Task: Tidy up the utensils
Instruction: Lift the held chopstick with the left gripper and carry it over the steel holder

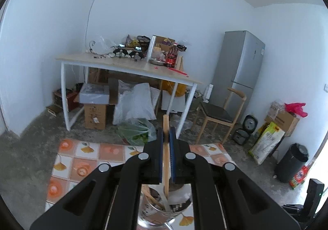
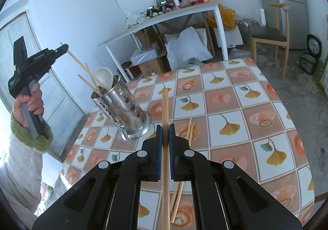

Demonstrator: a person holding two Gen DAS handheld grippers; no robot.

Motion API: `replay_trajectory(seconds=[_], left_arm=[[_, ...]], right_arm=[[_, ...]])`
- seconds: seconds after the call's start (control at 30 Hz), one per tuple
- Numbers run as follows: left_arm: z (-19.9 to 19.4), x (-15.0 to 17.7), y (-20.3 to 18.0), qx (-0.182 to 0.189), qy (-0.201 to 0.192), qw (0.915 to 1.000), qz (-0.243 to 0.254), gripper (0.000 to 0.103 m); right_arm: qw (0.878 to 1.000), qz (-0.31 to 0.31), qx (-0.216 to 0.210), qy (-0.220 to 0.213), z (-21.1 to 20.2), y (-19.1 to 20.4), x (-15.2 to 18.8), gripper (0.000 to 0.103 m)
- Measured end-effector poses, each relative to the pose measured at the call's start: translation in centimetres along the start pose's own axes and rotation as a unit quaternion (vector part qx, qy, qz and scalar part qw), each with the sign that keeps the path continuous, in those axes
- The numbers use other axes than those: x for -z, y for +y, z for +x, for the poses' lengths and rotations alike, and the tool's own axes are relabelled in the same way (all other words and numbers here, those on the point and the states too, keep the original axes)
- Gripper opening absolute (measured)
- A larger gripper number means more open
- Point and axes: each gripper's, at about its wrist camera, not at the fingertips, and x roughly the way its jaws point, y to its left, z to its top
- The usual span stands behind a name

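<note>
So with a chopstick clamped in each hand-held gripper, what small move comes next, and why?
Probably the left hand-held gripper opens to drop its chopstick: its lower end already sits inside the perforated metal holder, beside the white spoon. The right hand-held gripper holds its chopstick over the table.

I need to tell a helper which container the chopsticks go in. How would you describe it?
Look at the table with the orange ginkgo-leaf tiled cloth. Near its far left corner stands the metal utensil holder, a shiny cylinder punched with oval holes. It alone holds a white spoon and several chopsticks.
</note>
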Motion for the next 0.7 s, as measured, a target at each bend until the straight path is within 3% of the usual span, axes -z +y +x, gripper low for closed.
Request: replay_trajectory(seconds=[0.2, 0.5, 0.7], left_arm=[[0.1, -1.5, -2.0, -0.011, 0.016, 0.9979, 0.061, 0.005], [3.0, -2.3, -5.9, -0.016, 0.088, 0.9811, 0.172, 0.006], [6.0, -0.4, -6.4, -0.017, 0.127, 0.9758, 0.177, 0.006]], right_arm=[[1.0, 0.001, -0.001, 0.004, 0.2, 0.1, 0.1, 0.004], [1.0, 0.004, -0.003, 0.007, 0.2, 0.1, 0.4, 0.004], [1.0, 0.002, -0.004, 0.01, 0.3, -0.1, 0.6, 0.004]])
